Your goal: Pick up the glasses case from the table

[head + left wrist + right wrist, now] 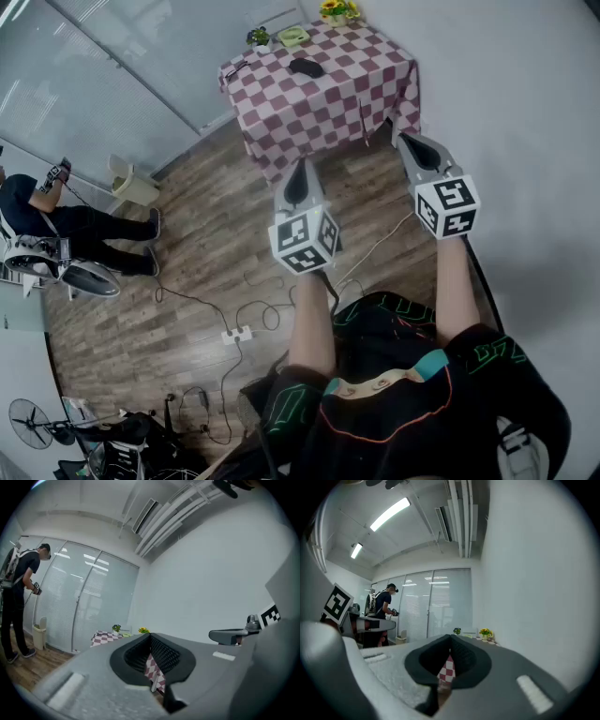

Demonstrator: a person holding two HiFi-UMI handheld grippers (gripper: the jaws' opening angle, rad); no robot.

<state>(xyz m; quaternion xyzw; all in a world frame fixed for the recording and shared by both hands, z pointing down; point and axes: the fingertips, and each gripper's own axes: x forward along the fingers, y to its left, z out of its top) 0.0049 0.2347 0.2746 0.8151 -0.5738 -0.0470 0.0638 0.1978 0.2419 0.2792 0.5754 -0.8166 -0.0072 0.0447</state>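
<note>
The black glasses case [306, 67] lies on a table with a red-and-white checked cloth [347, 94] at the far end of the room, in the head view. Both grippers are held level in the air well short of the table. My left gripper [301, 165] is shut with nothing in it, its tip over the wooden floor in front of the cloth. My right gripper [401, 139] is shut too and empty, its tip near the table's front right corner. The left gripper view [150, 637] and the right gripper view [450, 639] show the jaws met, with checked cloth beyond.
On the table's back edge stand a small green plant [259, 37], a green dish [292, 36] and yellow flowers [337, 9]. A person [56, 220] sits at left near a beige bin [131, 186]. A power strip [236, 334] and cables lie on the floor. A white wall runs along the right.
</note>
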